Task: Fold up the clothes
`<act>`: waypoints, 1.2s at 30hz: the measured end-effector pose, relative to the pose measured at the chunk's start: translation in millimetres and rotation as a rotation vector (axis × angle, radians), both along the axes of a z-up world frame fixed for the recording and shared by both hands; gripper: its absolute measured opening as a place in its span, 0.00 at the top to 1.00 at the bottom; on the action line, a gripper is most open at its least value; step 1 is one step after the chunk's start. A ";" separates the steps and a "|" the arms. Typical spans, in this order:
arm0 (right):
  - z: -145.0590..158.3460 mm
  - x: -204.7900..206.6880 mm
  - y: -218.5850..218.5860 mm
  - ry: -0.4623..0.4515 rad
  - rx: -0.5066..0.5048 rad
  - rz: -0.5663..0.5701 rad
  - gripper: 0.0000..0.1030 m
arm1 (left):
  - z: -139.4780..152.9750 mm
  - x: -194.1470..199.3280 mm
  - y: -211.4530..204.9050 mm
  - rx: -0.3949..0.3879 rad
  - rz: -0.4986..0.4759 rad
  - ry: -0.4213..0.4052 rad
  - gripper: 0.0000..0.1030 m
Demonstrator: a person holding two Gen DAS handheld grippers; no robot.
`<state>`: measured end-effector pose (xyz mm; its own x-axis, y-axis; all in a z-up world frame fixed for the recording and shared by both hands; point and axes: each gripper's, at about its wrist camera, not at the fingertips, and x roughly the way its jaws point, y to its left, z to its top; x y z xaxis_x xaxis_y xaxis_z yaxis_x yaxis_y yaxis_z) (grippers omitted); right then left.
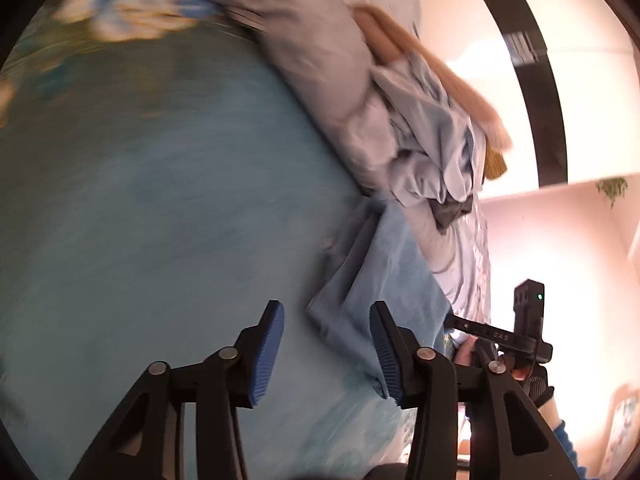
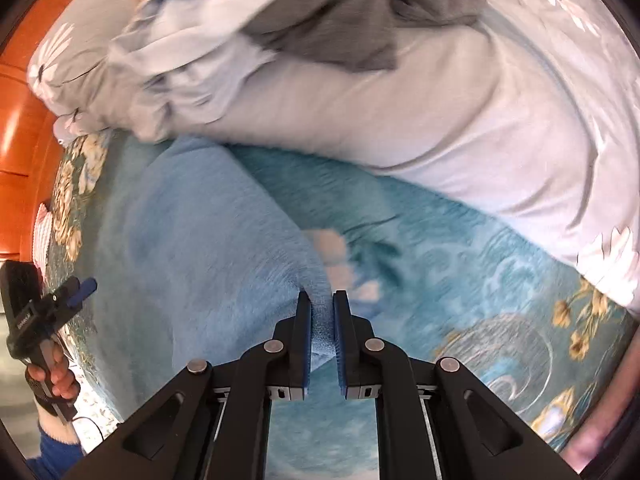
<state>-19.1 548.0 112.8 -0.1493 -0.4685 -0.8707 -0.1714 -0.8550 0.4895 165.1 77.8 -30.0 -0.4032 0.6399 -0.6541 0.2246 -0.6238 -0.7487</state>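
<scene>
Centrally, a light blue garment (image 2: 208, 240) lies spread on the bed's teal floral bedspread (image 2: 460, 280), and one corner of it runs up between the jaws of the right gripper (image 2: 322, 312), which are closed tight on the cloth. The rest of the garment extends away from these jaws, ahead and to their left, as one broad, blurred sheet.

Seen from the left wrist, the same garment (image 1: 380, 280) lies ahead of and to the right of the left gripper (image 1: 326, 344); its edge passes just behind the right-hand blue pad (image 1: 386, 364). The jaws of this gripper stand apart, with only bedspread (image 1: 160, 220) visible in the gap and no cloth pinched.

Beyond the garment, further ahead of the right jaws, a pale grey quilt with white daisy print (image 2: 480, 128) lies bunched across the bed. On it rests a heap of clothes: a pale blue-grey piece (image 2: 192, 40) and a dark grey piece (image 2: 352, 12).

At the far left of the right wrist view, a hand (image 2: 54, 380) grips the handle of the left gripper (image 2: 76, 292), and an orange wooden board (image 2: 24, 120) borders the bed. In the left wrist view, a tan object (image 1: 440, 80) lies past the quilt, against a pale wall (image 1: 580, 240).
</scene>
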 end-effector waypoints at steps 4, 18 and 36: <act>-15.1 1.9 6.3 0.007 -0.011 0.048 0.86 | -2.4 -39.7 39.5 -0.039 -0.101 0.007 0.51; -34.9 97.8 -2.1 0.044 -0.293 -0.312 0.76 | -6.1 -58.3 80.2 -0.079 -0.200 0.025 0.57; -44.4 126.0 -45.3 0.089 -0.265 -0.293 0.95 | -18.1 -53.6 76.0 -0.154 -0.250 0.038 0.95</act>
<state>106.8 502.7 68.5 -0.3795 -0.6018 -0.7027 -0.3357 -0.6182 0.7107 111.5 153.8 -48.1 -0.2714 0.6169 -0.7388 0.0233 -0.7631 -0.6458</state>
